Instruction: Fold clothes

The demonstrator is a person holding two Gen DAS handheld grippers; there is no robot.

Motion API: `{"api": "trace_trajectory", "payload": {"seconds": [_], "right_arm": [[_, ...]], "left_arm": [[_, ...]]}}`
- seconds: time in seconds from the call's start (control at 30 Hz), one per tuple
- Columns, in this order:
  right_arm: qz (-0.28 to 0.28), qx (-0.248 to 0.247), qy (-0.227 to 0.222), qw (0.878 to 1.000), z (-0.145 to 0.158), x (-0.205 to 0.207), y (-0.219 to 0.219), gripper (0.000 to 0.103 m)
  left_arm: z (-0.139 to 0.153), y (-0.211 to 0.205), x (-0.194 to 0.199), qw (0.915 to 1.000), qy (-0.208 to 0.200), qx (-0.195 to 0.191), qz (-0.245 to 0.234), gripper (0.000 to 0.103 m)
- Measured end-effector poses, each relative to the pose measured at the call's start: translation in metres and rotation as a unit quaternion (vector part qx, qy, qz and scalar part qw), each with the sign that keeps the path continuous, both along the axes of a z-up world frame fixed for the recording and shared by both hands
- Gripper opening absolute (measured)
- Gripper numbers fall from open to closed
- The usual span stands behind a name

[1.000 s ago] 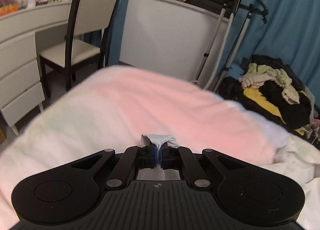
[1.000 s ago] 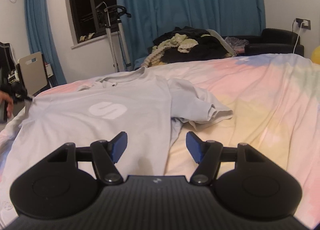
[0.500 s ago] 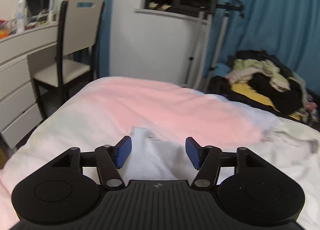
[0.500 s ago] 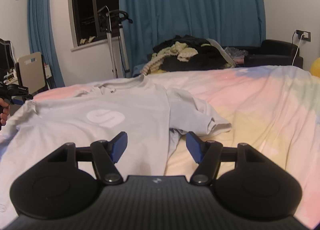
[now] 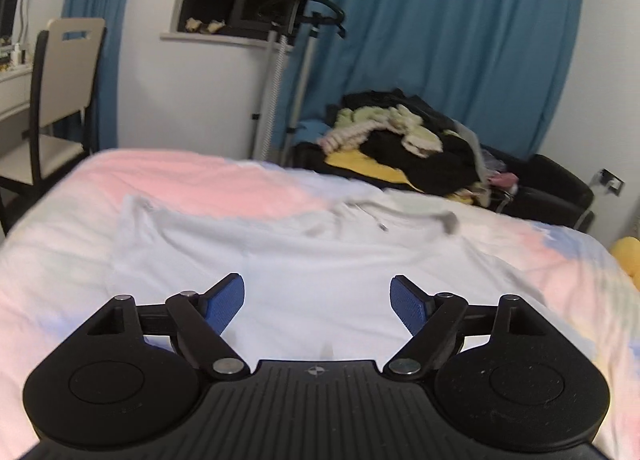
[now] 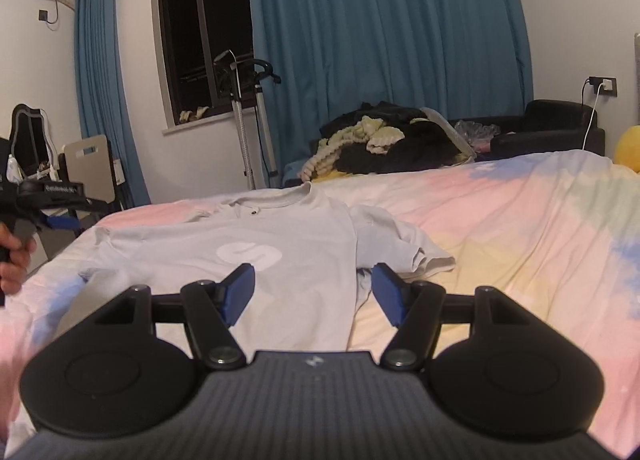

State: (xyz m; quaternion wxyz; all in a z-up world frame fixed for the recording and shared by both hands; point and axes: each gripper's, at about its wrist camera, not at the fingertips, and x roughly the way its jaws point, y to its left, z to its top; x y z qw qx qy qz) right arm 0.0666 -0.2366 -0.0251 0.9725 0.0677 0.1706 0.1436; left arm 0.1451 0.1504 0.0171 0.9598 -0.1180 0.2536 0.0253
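Your tee (image 6: 280, 256), pale grey w/ a white oval logo, lies face-up and mostly flat on the pastel bedspread (image 6: 520, 227). Collar sits at the far end toward the window, hem at the near end under the right gripper (image 6: 313, 292), so its long axis runs straight away from you in the right wrist view. One sleeve (image 6: 404, 248) is bunched and rumpled on the right side of the body, just beyond your right fingertips. The opposite sleeve lies flatter, out toward the bed's left edge. Right gripper's jaws stand part-open w/ nothing between the pads, hovering over the hem's right portion; that's the hand nearer the crumpled sleeve. Left gripper (image 5: 317, 302) is opening wide, nothing pinched; fabric shows below and beyond it but isn't between the pads. In its view the shirt (image 5: 300, 260) stretches across the frame, collar off to the right, so you're coming at it from the side, by the flatter sleeve. In the right wrist view you see that left tool (image 6: 60, 215) and your hand (image 6: 12, 260) off the bed's left edge, apart from the cloth. Judgement: next move prob turns on the rumpled sleeve, so lead w/ the right. Beyond the bed: a clothes heap (image 6: 384, 143), blue curtains (image 6: 380, 39), a chair (image 5: 68, 75).
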Motion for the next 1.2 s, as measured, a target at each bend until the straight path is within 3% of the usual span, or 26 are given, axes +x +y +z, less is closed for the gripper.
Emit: {"api": "trace_trajectory", "payload": {"seconds": [0.33, 0.57, 0.9, 1.03, 1.2], "right_arm": [[-0.016, 0.015, 0.016, 1.0, -0.003, -0.004, -0.012, 0.066], [-0.018, 0.016, 0.028, 0.999, -0.009, 0.003, -0.009, 0.066], [-0.042, 0.019, 0.053, 0.997, -0.016, 0.03, -0.015, 0.066], [-0.052, 0.002, 0.052, 0.997, -0.021, 0.047, -0.02, 0.066], [-0.062, 0.021, 0.059, 0.996, -0.026, 0.077, -0.041, 0.066]], "left_arm": [[-0.037, -0.061, -0.044, 0.9976, 0.025, -0.055, -0.035, 0.083], [-0.062, -0.071, -0.074, 0.996, 0.037, -0.075, -0.031, 0.085], [-0.061, -0.084, -0.078, 0.9972, 0.036, -0.042, -0.051, 0.087], [-0.066, -0.084, -0.071, 0.9958, 0.049, -0.054, -0.055, 0.087], [-0.071, -0.084, -0.069, 0.9948, 0.06, -0.062, -0.054, 0.087]]}}
